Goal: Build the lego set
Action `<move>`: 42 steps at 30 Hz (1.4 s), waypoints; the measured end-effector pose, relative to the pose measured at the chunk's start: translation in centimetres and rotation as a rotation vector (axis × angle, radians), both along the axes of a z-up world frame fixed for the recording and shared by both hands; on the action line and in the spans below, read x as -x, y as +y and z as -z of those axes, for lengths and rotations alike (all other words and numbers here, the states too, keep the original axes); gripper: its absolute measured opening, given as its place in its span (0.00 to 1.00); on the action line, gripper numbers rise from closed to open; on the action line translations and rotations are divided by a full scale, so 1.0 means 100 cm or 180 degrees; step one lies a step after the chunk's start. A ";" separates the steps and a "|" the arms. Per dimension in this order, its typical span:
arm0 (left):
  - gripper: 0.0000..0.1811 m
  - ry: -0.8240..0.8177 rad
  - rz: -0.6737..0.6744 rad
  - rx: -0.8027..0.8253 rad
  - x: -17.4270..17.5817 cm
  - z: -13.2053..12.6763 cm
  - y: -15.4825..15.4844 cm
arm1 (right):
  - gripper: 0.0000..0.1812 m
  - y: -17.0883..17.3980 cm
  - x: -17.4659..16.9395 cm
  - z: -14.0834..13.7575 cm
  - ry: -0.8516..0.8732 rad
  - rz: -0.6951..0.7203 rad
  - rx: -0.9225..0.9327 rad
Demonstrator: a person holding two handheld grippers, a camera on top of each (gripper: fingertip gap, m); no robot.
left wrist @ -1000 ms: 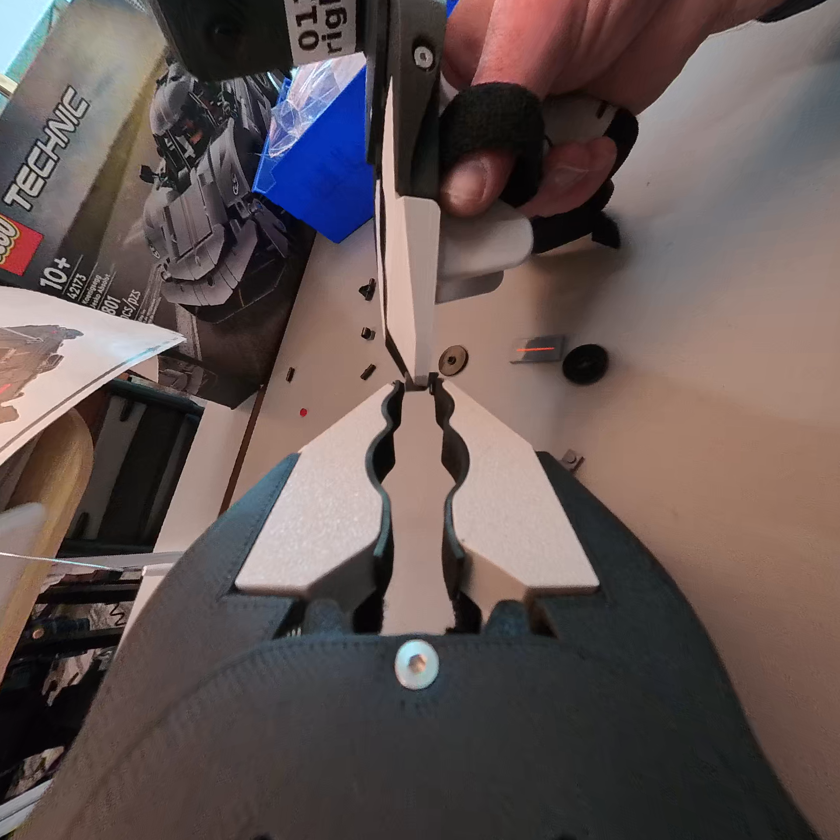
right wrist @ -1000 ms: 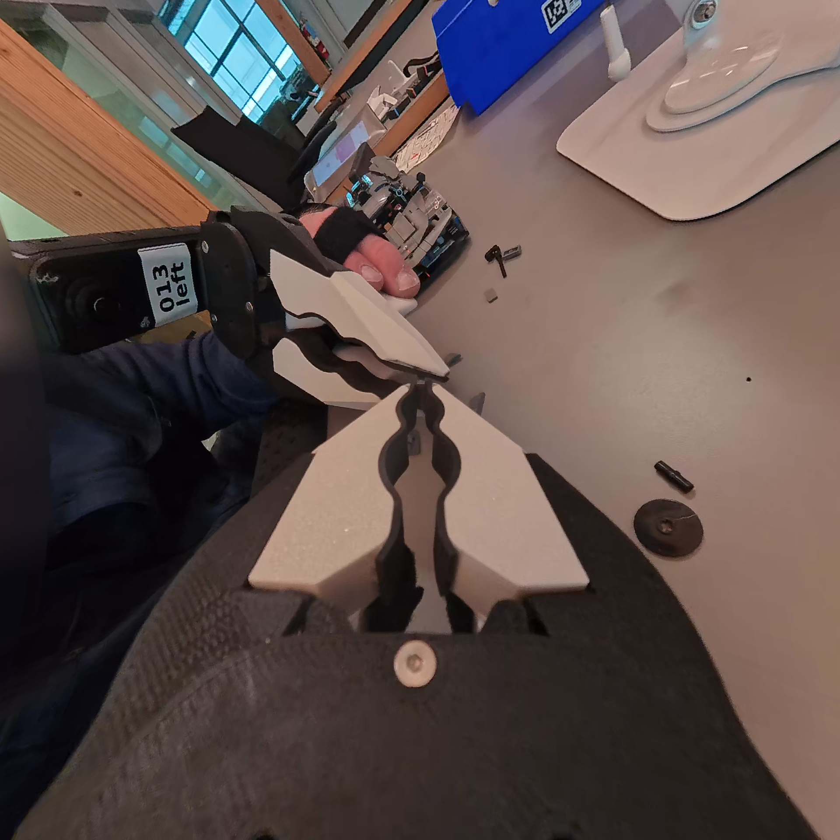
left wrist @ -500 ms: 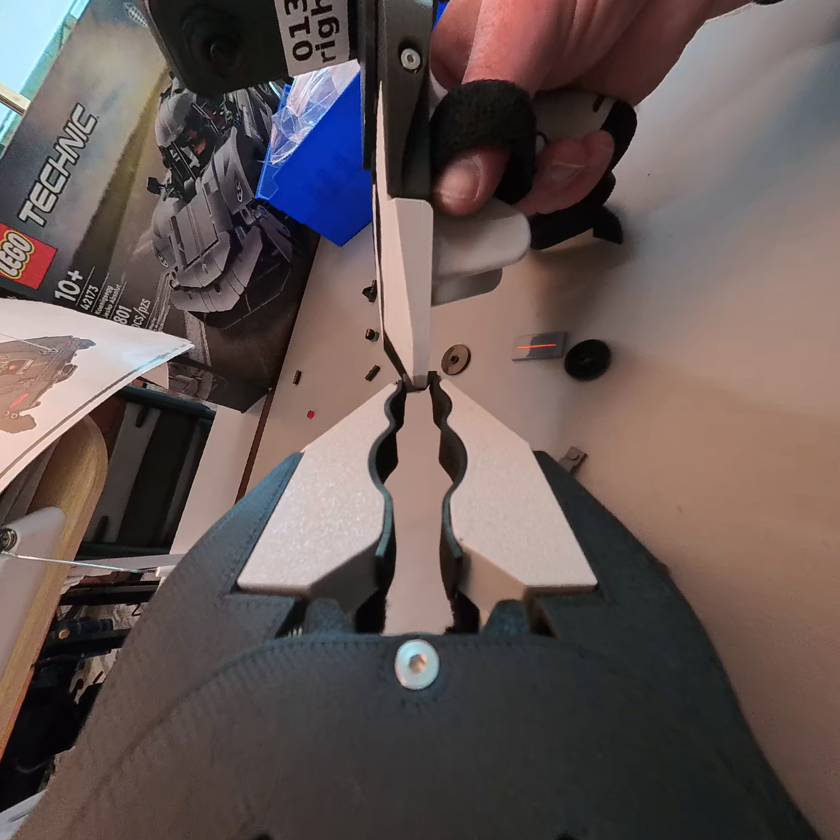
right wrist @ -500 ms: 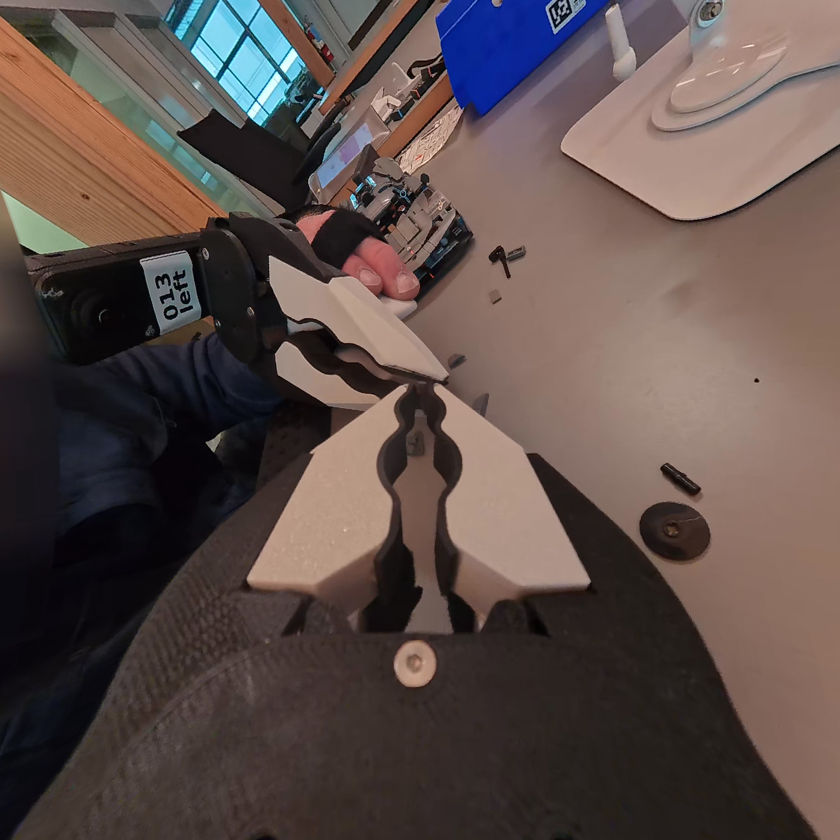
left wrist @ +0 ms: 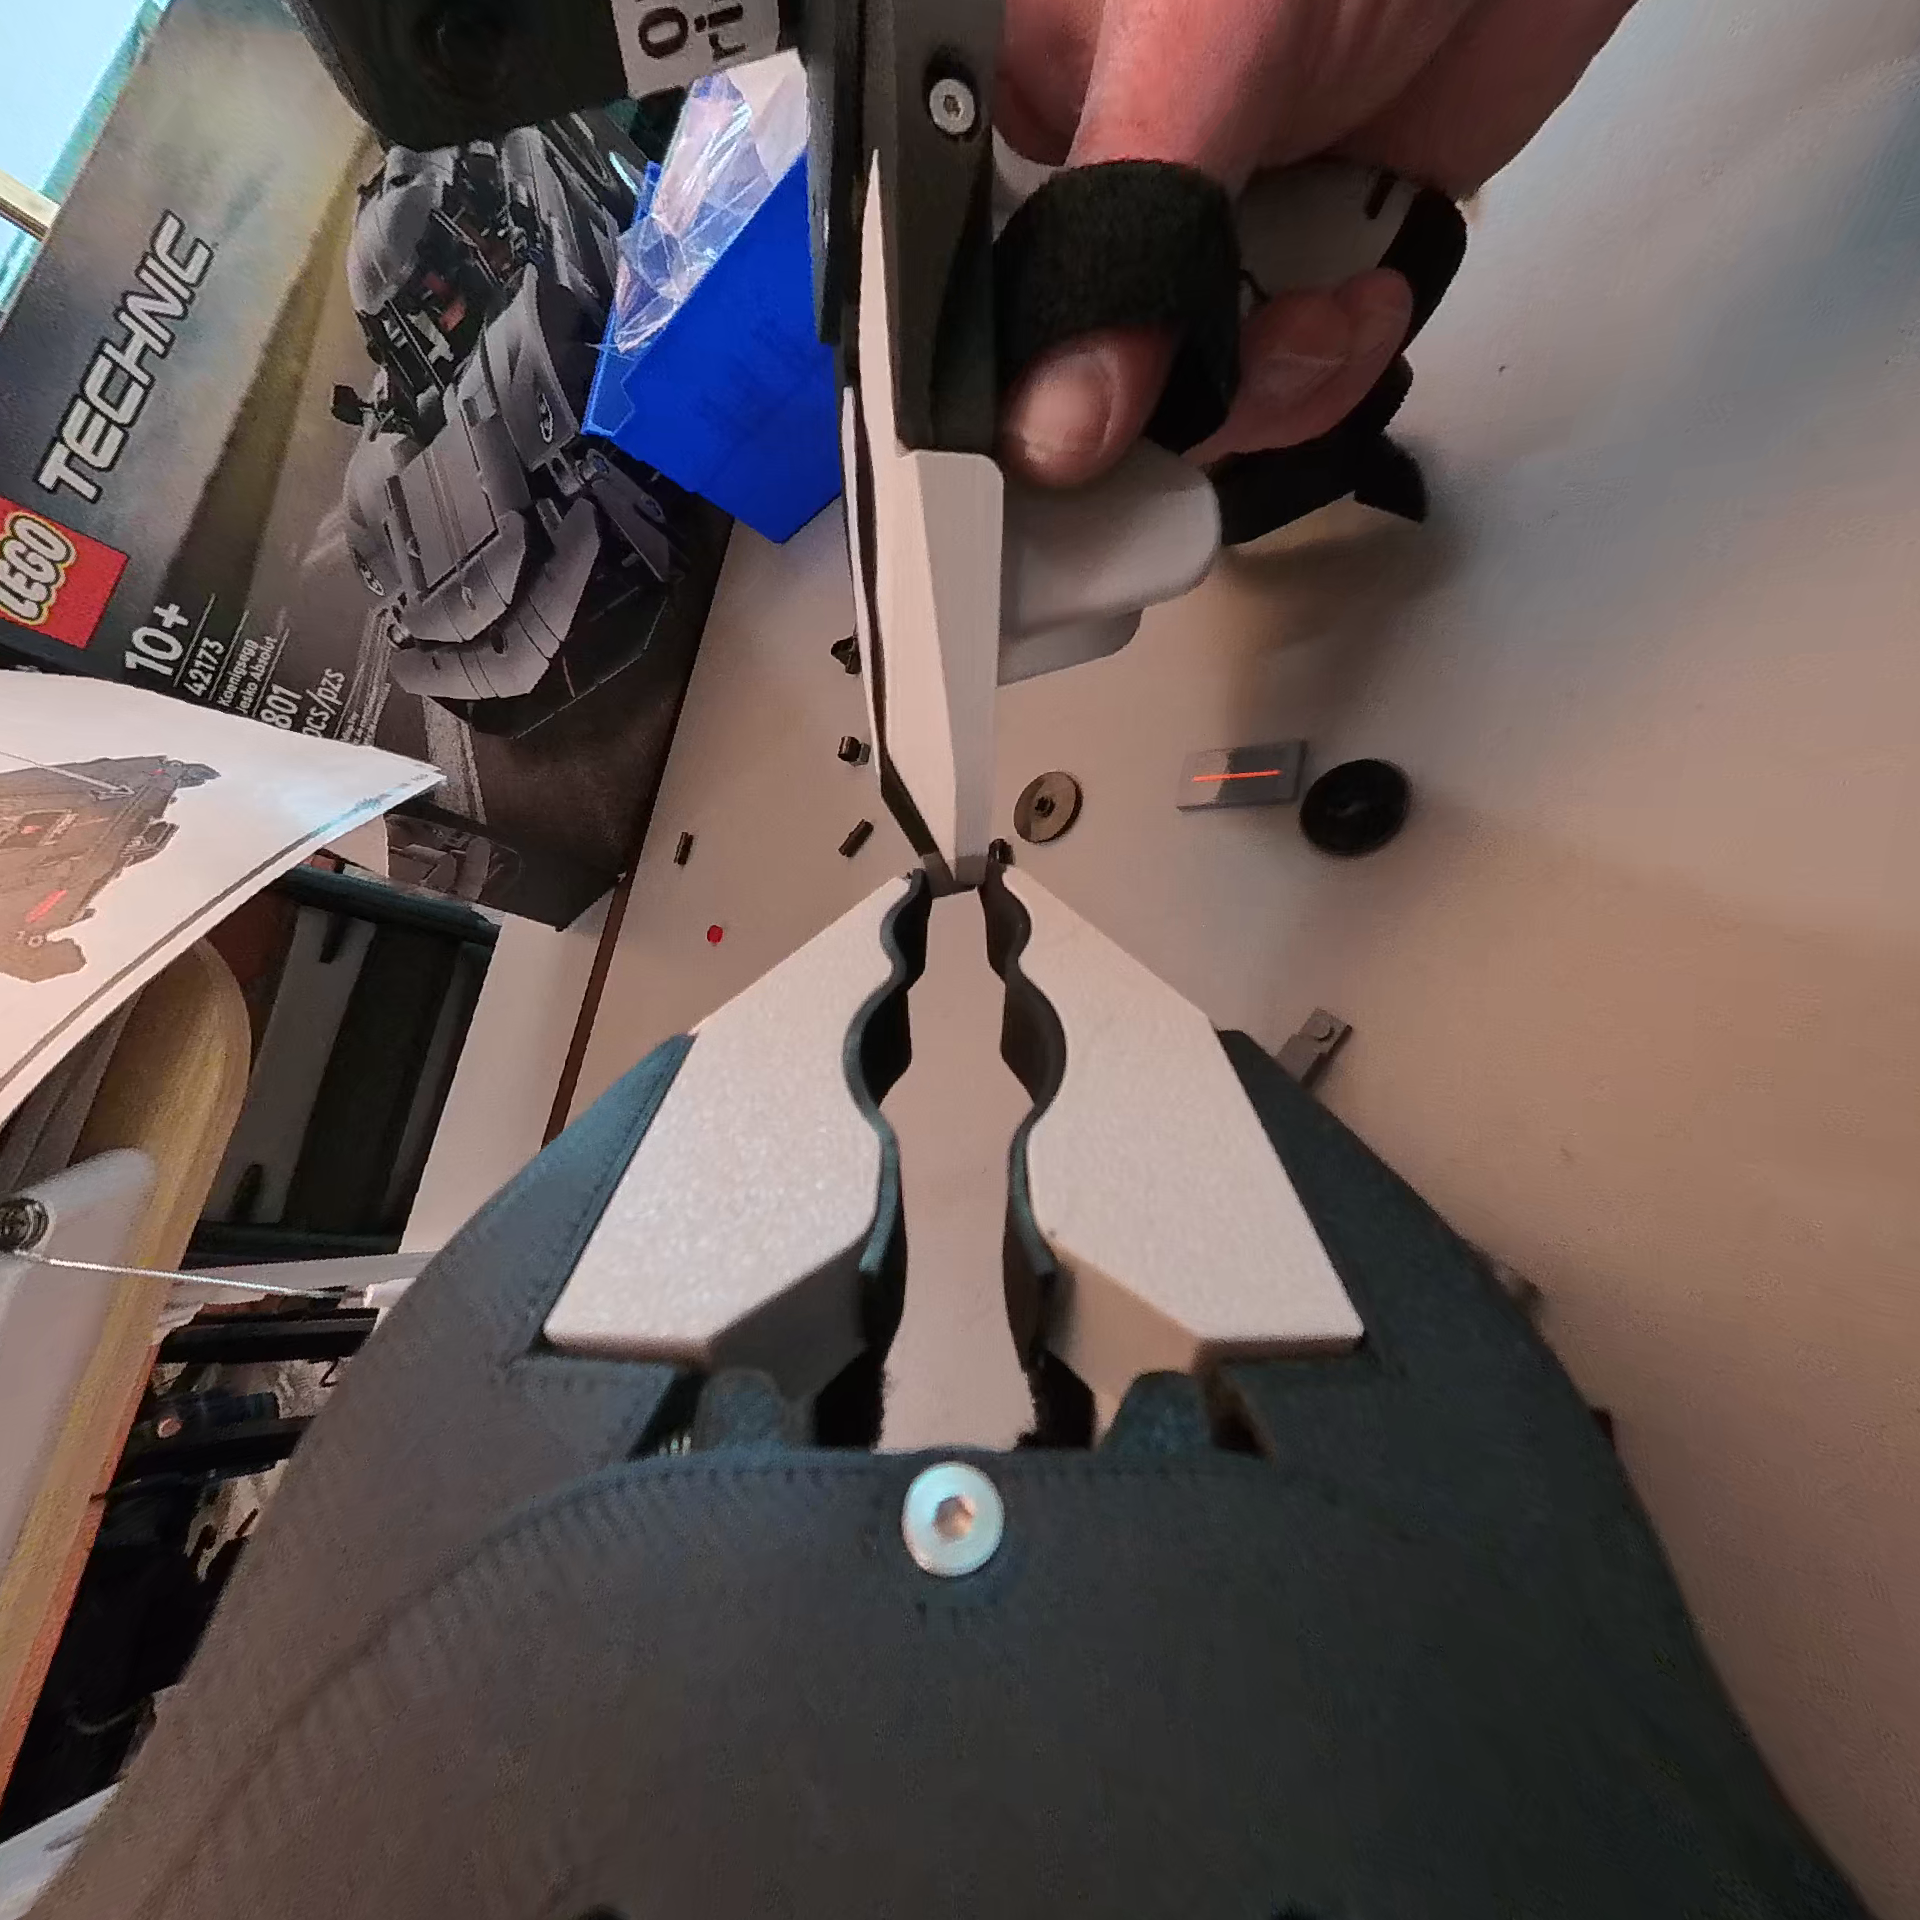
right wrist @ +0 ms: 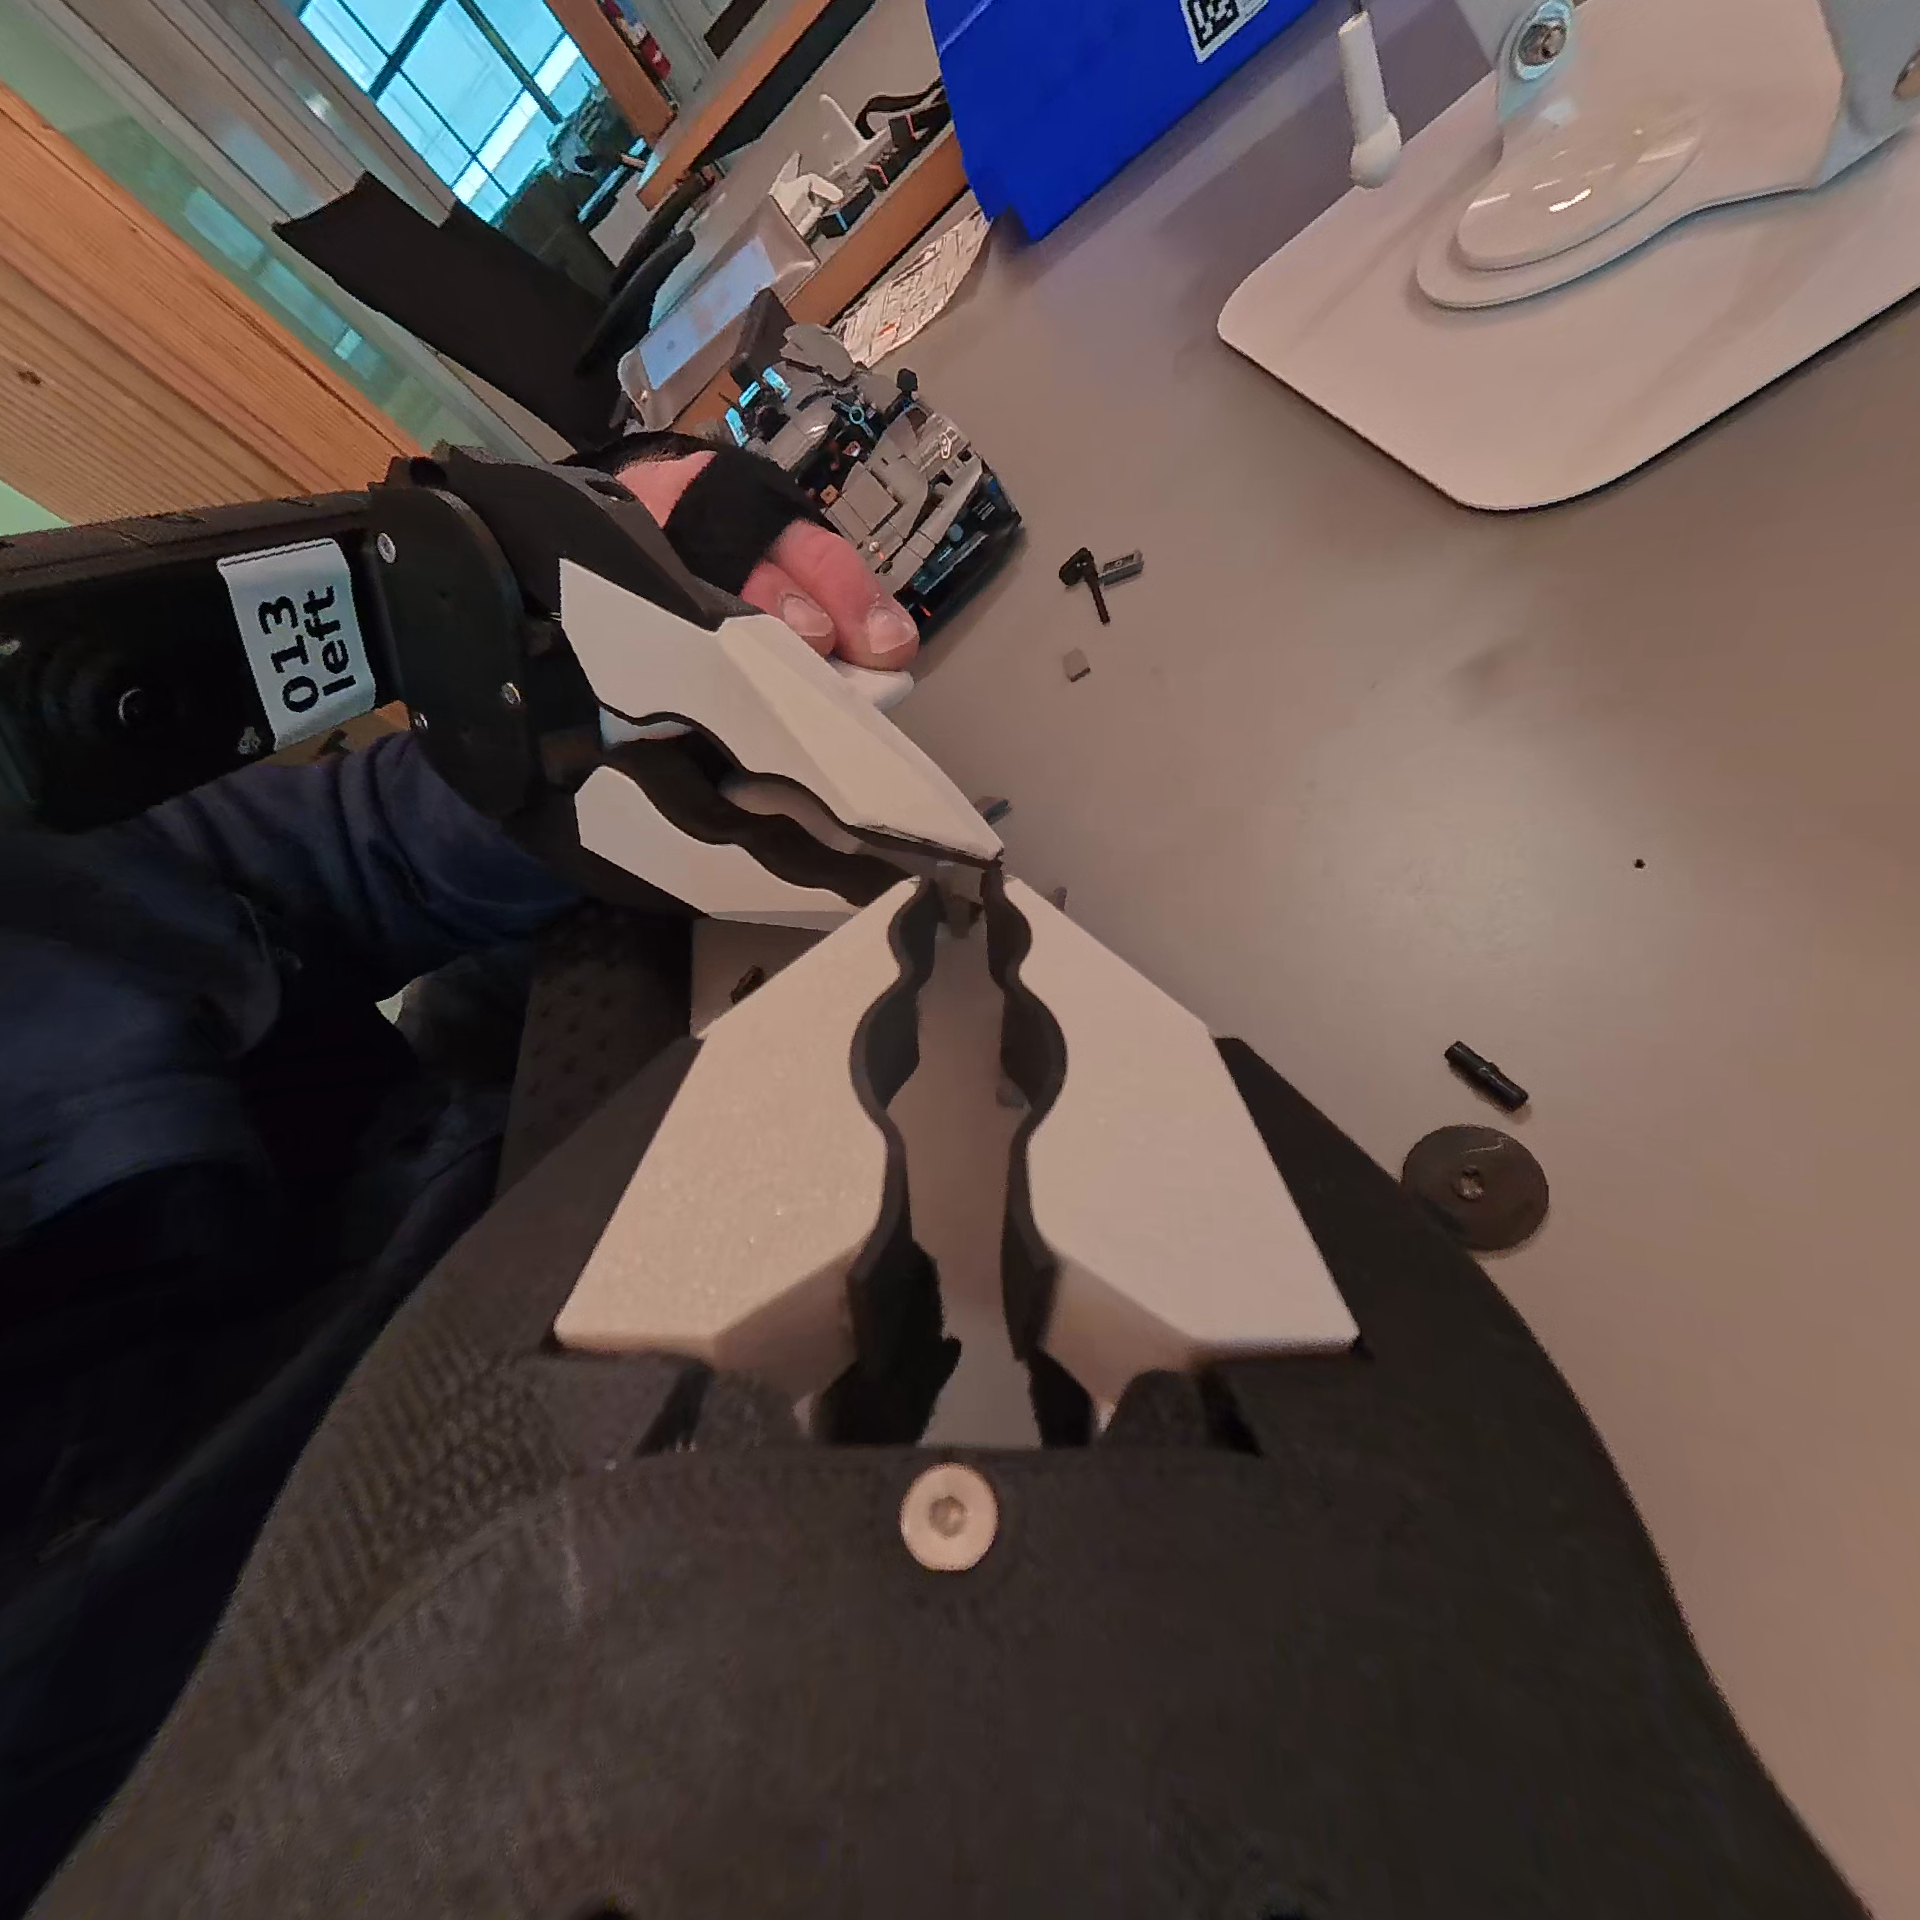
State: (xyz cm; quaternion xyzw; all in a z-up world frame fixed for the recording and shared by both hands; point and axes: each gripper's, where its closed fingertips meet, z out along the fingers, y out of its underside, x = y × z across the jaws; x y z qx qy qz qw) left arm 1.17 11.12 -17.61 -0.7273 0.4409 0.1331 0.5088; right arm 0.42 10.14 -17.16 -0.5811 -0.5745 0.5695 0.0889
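Left claw [left wrist: 954, 883] and right claw [right wrist: 954, 896]: tips met above the counter [right wrist: 1455, 727], both clamped on one small grey piece [left wrist: 956, 871]. Loose black pins [left wrist: 854, 836] lay nearby.

Daylight enters from windows [right wrist: 447, 114] at eleven o'clock in the right wrist view — soft, fairly bright. The table [left wrist: 1558, 1195] shows a warm shadow band toward three o'clock in the left wrist view. Wide-angle bending warps the edges — each near gripper housing blurs at six o'clock.
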 end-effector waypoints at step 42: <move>0.09 -0.0330 0.0113 0.1767 0.015 0.080 -0.031 | 0.00 -0.037 -0.021 0.070 -0.0969 -0.0720 -0.0813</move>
